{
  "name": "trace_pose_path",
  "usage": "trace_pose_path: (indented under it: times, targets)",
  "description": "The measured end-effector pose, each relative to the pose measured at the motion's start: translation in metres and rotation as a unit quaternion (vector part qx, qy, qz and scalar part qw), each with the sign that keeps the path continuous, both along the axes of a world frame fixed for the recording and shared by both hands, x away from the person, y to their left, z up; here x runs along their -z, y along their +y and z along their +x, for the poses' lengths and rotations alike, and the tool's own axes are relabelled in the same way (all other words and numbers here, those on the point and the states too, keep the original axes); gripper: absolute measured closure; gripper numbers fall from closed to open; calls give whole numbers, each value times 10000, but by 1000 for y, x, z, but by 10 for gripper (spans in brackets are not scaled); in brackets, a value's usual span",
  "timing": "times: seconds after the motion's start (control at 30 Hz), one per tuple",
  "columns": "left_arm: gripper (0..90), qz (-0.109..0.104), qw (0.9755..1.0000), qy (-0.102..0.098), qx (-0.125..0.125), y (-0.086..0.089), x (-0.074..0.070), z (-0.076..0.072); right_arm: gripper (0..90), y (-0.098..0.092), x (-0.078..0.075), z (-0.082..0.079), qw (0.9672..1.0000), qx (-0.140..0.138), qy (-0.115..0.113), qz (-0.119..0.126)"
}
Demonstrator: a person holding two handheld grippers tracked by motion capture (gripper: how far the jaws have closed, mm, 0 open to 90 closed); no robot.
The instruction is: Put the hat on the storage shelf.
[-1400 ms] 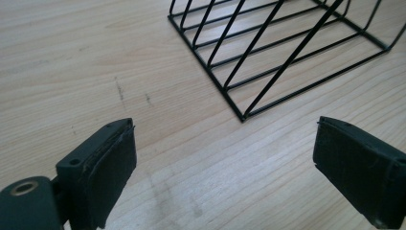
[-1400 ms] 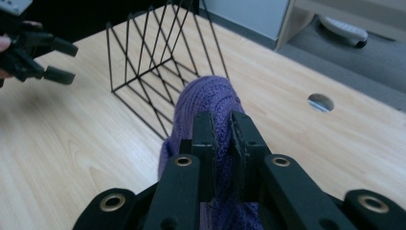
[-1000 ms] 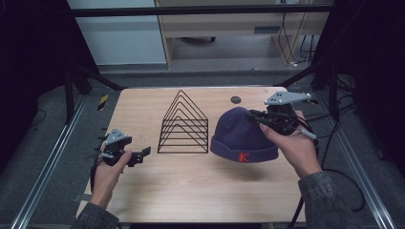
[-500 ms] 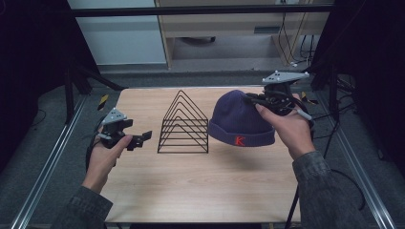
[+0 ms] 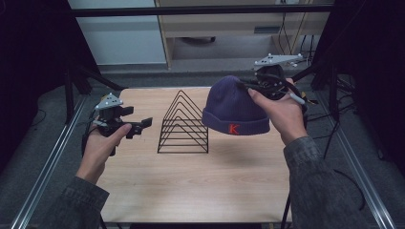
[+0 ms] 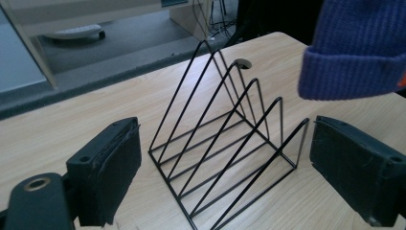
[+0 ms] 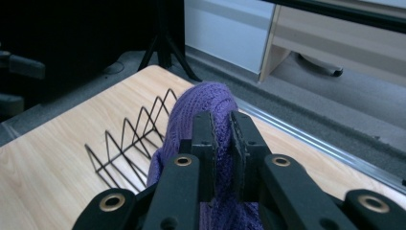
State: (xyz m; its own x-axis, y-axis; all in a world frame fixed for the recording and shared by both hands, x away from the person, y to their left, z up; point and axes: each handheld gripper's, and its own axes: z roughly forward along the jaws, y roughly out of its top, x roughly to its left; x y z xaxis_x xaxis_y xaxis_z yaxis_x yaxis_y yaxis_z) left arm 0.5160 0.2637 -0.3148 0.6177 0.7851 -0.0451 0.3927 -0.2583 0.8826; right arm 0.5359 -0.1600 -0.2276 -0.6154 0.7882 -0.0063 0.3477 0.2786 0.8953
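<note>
A purple knit beanie (image 5: 234, 107) with a red K on its cuff hangs above the right side of the wooden table (image 5: 191, 186). My right gripper (image 5: 246, 87) is shut on the beanie's crown (image 7: 201, 103); in the right gripper view the jaws pinch the knit between them (image 7: 221, 129). A black wire rack (image 5: 184, 126) of triangular dividers stands at the table's middle, just left of the beanie. My left gripper (image 5: 145, 123) hovers left of the rack, open; its jaws have just been closing a little, with nothing between them (image 6: 225, 172). The left gripper view looks at the rack (image 6: 225, 139) and the beanie's cuff (image 6: 354, 52).
A round cable hole (image 6: 242, 63) sits in the tabletop behind the rack. Metal frame rails (image 5: 47, 162) run along both sides of the table. Beyond the far edge stand a cabinet (image 5: 229, 28) and dark stands.
Both hands have risen. The right gripper has lifted the beanie off the table and carried it a little toward the rack. The left gripper has come up beside the rack.
</note>
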Motion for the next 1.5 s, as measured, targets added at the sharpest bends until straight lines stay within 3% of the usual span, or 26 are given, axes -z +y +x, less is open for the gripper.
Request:
trace_pose_path:
  times: [0.2,0.3,0.47,0.73,0.83,1.03,1.5]
  targets:
    - [99,24,9999,-77,76,-5,-10,1,815,14,-14,9,10000,-12,-77,-36]
    - [100,150,9997,-108,188,-9,-12,1,815,23,-21,9,9999,-51,-148,-63]
    - [101,126,9995,-133,248,-13,-15,2,815,34,-27,10,9996,-116,-228,-131]
    - [128,62,9989,-119,456,-23,-21,10,815,56,-40,15,9992,-223,-343,-36]
    - [131,188,9981,-123,576,-30,-23,13,815,64,-44,18,9989,-280,-382,-29]
    - [132,141,9983,-174,545,-34,-26,14,815,80,-53,20,9984,-386,-422,38]
    - [113,145,9976,-73,666,-36,-17,15,814,102,-57,7,9959,-738,-500,156]
